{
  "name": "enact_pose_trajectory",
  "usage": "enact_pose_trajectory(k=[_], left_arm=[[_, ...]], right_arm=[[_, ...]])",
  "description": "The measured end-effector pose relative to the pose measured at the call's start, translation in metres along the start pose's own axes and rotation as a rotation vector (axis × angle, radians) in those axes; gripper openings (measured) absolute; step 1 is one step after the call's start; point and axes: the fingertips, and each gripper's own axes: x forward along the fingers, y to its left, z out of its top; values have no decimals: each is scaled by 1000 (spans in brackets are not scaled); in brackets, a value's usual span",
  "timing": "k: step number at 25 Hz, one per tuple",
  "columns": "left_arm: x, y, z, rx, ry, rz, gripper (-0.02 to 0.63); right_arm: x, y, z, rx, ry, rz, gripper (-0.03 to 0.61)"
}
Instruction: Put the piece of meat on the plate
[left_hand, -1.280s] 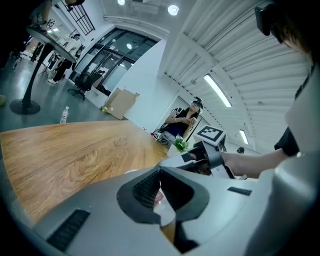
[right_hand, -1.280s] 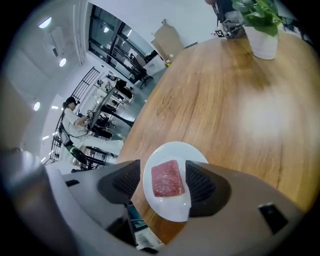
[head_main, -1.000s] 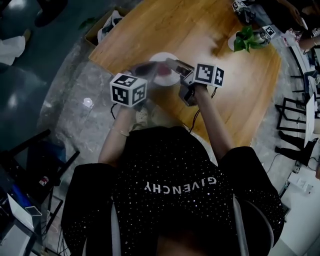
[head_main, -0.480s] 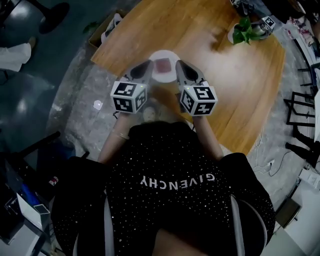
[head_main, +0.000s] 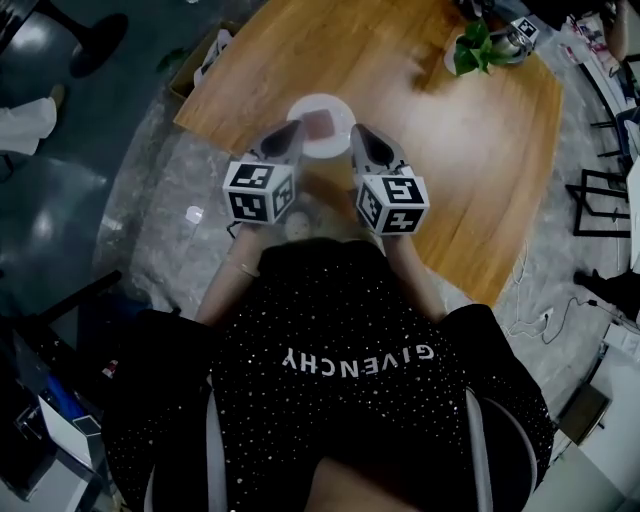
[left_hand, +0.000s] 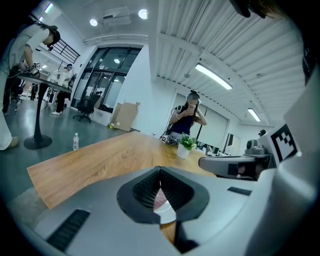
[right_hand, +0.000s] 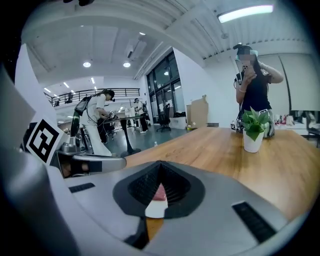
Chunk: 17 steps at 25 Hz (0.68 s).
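Note:
A pinkish-red piece of meat (head_main: 322, 125) lies on a small white plate (head_main: 300, 108) near the front edge of the wooden table (head_main: 450, 150). Both grippers hover side by side just short of the plate. My left gripper (head_main: 293, 128) is at the plate's left and my right gripper (head_main: 357, 130) at its right. Each is shut with nothing between its jaws. In the left gripper view the left gripper (left_hand: 160, 172) frames the meat (left_hand: 161, 199) and plate (left_hand: 167, 215) below its closed tips. The right gripper (right_hand: 160, 165) shows the same meat (right_hand: 160, 192) and plate (right_hand: 156, 210).
A potted plant (head_main: 470, 55) in a white pot stands at the table's far end, also seen as the plant (right_hand: 254, 131). A person (right_hand: 255, 85) stands behind it. A cardboard box (head_main: 205, 55) sits on the floor by the table's left corner. A water bottle (left_hand: 75, 141) stands on the floor.
The right gripper, open and reaching over the plate a second ago, has shut, rolled and drawn back. It now sits level with the left gripper. The meat stays on the plate.

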Motion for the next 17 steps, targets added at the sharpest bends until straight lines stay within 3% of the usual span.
enact_pose_trajectory(k=[17], left_arm=[[0, -6, -12, -4, 38, -18, 11]], right_arm=[[-3, 0, -7, 2, 24, 0, 11]])
